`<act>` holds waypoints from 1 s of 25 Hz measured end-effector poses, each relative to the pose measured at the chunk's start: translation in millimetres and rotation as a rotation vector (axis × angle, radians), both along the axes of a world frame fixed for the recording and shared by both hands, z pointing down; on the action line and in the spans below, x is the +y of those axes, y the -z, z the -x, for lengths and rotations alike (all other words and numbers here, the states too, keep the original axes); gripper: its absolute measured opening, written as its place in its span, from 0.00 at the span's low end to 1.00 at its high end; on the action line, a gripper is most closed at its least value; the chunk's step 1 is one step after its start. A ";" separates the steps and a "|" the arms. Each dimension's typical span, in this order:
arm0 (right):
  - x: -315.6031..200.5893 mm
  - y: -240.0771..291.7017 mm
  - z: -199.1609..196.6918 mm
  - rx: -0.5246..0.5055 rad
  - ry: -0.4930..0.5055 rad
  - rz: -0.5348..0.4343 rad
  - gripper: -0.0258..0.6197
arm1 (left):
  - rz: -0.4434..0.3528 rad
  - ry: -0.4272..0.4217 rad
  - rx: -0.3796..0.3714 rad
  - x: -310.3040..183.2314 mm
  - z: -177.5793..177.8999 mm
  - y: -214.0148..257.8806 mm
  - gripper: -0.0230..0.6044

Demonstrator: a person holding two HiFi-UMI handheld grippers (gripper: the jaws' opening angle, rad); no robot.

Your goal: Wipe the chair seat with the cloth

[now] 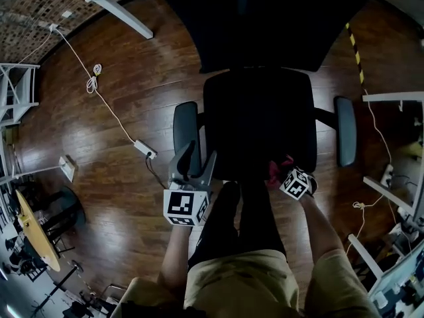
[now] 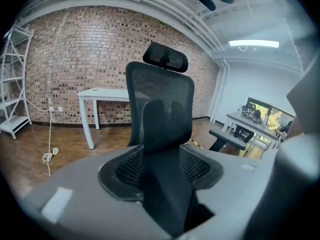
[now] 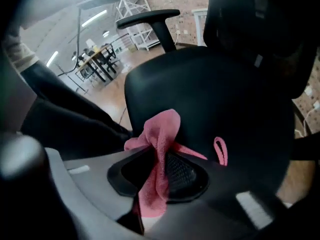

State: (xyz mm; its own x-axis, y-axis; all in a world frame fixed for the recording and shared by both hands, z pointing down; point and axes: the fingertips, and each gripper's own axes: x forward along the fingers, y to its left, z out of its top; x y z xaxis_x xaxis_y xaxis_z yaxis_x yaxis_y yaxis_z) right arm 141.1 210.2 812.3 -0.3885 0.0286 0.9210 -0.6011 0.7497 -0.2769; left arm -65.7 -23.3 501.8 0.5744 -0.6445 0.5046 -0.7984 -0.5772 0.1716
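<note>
While left tongs (image 1: 193, 165) clasp the armrest (image 1: 185, 121), right tongs (image 3: 159, 160) pinch the cloth (image 3: 163, 126).

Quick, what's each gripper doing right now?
Left hand-held gripper: closed on the chair armrest.
Right hand-held gripper: closed on the pink cloth.
</note>
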 end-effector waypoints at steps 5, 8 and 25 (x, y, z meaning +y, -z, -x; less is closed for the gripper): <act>27.7 13.4 -129.7 0.196 0.104 0.008 0.16 | 0.007 -0.040 -0.002 -3.6 -18.7 -4.8 0.37; 46.7 11.4 -182.9 0.375 0.012 0.043 0.16 | 0.016 -0.053 -0.014 -5.2 -16.3 -9.9 0.37; -51.9 161.1 -34.3 -0.157 -0.797 -0.287 0.16 | -0.081 0.034 0.155 -7.1 13.4 88.2 0.36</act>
